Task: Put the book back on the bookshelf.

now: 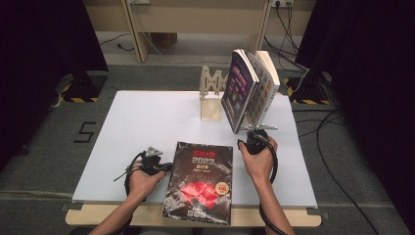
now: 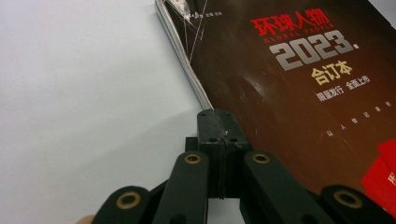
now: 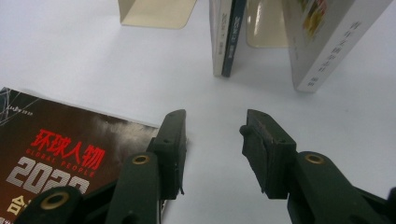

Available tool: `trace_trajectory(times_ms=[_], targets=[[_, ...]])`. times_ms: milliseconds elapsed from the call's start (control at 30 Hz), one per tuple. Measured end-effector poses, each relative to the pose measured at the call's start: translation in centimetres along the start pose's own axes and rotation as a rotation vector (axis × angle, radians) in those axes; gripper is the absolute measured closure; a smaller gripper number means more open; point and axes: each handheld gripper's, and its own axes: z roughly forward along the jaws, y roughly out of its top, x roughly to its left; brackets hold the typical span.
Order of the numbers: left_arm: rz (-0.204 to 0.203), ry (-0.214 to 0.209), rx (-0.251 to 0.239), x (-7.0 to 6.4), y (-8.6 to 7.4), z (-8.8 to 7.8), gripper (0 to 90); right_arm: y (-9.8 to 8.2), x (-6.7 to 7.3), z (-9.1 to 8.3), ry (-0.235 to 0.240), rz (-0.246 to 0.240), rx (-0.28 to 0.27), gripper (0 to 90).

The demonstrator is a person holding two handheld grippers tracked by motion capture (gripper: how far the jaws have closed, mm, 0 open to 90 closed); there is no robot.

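A dark glossy magazine [image 1: 198, 181] with red and silver print lies flat at the table's front edge, slightly overhanging it. My left gripper [image 1: 166, 167] rests at its left edge. In the left gripper view the jaws [image 2: 217, 119] are pressed together with nothing between them, their tips touching the magazine [image 2: 299, 79] at its edge. My right gripper [image 1: 255, 131] hovers just off the magazine's far right corner. In the right gripper view its jaws [image 3: 212, 140] stand open over bare white table, with the magazine [image 3: 60, 144] to their left.
Two books [image 1: 240, 90] [image 1: 265, 85] stand leaning to the right beside a wooden bookend [image 1: 211, 95] at the back of the white table top [image 1: 147, 122]. In the right gripper view their lower edges [image 3: 226, 42] [image 3: 322, 46] are just ahead of the jaws. Cables run over the floor at right.
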Motion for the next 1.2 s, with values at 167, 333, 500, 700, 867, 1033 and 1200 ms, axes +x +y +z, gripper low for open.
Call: trace_trajectory(times_ms=[167,333,500,700,867,1033,1200], targets=[[0.017,-0.011,0.006,-0.6,-0.3,-0.2,89.3,-0.2,0.0,0.7,0.017,0.006,0.035,58.5],[0.029,-0.022,0.008,-1.0,-0.6,-0.3,89.2,-0.3,0.0,1.4,0.030,0.015,0.065,58.2],[0.025,-0.044,0.011,-1.4,-0.3,0.1,88.8,-0.3,0.0,2.0,0.050,0.030,0.091,57.5],[0.031,-0.062,0.013,-1.5,-0.2,0.2,86.3,-0.2,-0.3,2.7,0.057,0.040,0.116,56.8],[0.008,-0.089,-0.009,-1.2,0.2,-0.4,80.9,-0.5,-0.6,3.2,0.065,0.057,0.137,56.8],[0.020,-0.087,-0.027,-1.6,0.6,-0.7,76.7,-0.5,-0.8,3.5,0.077,0.071,0.153,56.4],[0.032,-0.088,-0.014,-1.8,0.4,-0.3,74.9,-0.2,-0.6,3.8,0.086,0.066,0.162,56.0]])
